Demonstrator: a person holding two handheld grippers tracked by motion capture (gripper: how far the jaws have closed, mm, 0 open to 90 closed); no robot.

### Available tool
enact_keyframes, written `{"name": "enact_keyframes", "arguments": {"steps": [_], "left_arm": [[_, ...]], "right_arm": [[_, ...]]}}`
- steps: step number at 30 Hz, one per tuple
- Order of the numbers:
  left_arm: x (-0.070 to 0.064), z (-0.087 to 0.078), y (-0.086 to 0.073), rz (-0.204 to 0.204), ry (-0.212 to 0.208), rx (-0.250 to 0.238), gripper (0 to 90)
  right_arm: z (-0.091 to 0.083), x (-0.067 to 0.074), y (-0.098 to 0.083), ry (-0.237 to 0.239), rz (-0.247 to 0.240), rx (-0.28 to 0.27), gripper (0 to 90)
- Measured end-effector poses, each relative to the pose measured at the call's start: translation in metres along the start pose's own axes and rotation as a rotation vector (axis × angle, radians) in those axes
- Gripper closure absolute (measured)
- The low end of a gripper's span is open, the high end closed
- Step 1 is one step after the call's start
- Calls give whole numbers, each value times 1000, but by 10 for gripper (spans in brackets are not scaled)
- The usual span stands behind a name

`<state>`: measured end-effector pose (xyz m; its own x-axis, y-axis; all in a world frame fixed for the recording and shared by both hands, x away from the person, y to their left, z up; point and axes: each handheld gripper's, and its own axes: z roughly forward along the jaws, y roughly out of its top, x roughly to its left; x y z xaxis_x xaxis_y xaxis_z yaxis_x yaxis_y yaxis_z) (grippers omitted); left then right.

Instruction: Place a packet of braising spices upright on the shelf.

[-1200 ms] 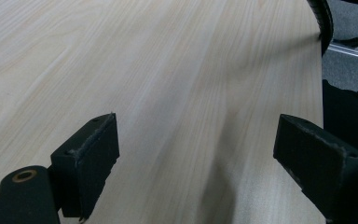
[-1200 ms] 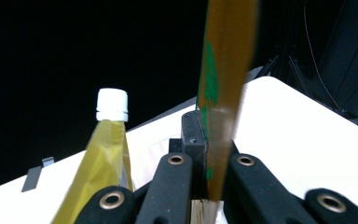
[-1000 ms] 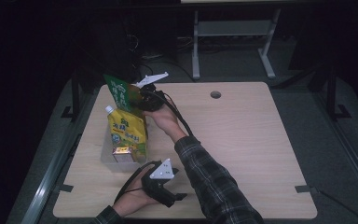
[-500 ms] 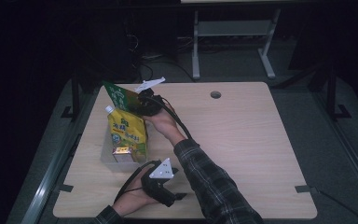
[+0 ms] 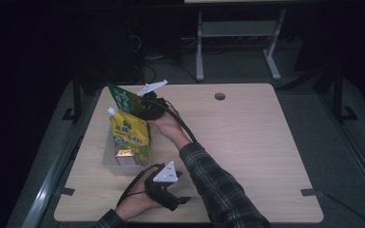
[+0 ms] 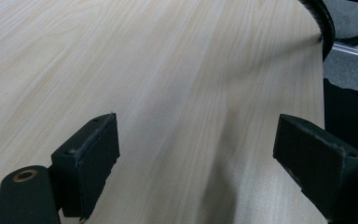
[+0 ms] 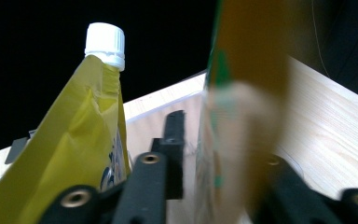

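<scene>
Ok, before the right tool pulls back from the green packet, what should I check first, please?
1. Right tool has let go of the green packet: its jaws have just been opening with the packet between them. A gap shows at one jaw and the other is hidden. Cannot tell.
2. Green packet is seated in the clear box: its lower end is hidden. Cannot tell.
3. Yellow pouch stands in the box with its cap on: ok.
4. Left tool is open, with nothing between its jaws, low over the table: ok.
5. Table behind the right tool is free for the way back: ok.
</scene>
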<state>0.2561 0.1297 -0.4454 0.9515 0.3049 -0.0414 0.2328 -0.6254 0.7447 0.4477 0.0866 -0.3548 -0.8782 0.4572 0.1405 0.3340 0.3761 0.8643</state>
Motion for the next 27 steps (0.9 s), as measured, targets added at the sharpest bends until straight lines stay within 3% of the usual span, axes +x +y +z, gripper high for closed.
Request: {"name": "enact_keyframes", "arguments": {"steps": [6,10,17,27], "left_arm": [[0,0,0,2,2,1,135],[1,0,0,13,2,2,135],[2,-1,-1,-6,2,3,135],[2,0,-2,-9,2,4,135]], "right_arm": [[-1,1,-1,-30,7,10,520],[-4,-2,0,-45,17,8,313],[-16,-6,-2,-64,24,-3,284],[-50,-12,-15,-58,28,-6,293]]}}
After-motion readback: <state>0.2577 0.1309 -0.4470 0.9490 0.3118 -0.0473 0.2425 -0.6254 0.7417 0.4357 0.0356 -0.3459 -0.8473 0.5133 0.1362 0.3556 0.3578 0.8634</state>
